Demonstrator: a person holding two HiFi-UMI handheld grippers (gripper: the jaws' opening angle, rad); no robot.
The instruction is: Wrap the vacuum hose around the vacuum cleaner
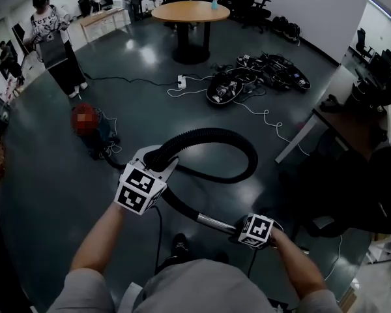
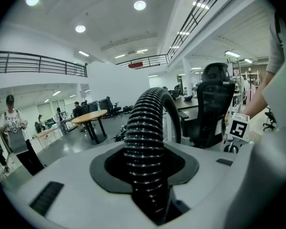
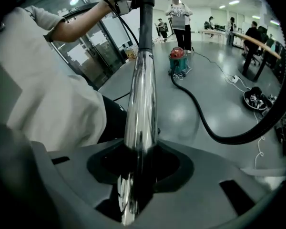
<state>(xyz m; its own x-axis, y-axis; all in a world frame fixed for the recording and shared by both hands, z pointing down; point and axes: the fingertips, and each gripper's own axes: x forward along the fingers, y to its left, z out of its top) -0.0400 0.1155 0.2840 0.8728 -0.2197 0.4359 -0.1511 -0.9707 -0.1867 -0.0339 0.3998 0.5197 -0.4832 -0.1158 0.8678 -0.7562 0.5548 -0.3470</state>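
- Left gripper (image 1: 155,168) is closed on the black ribbed hose (image 2: 145,128), which runs up between its jaws.
- Right gripper (image 1: 244,230) is clamped on the shiny metal tube (image 3: 140,104) at the hose's end. The tube sits between its jaws and points up toward the left gripper.
- Beyond the left gripper the hose makes one big open loop in the air. It then trails along the floor (image 1: 182,122) to the vacuum cleaner (image 3: 178,60).
- The vacuum cleaner stands on the floor, well apart from the person. It has a red top and looks to have a teal body, but it is small and partly patched over. The hose joint can't be made out.
- Nothing is wrapped yet, and the hose lies nowhere around the body.
- Handling, hose: probably light, bendy and springy, so it will want to uncoil. The ribs give good bite, so hold it mid-length and feed loops.
- Handling, tube: stiff and slick, so it may slide or twist in the jaws. A firm grip near the hose end is safer.
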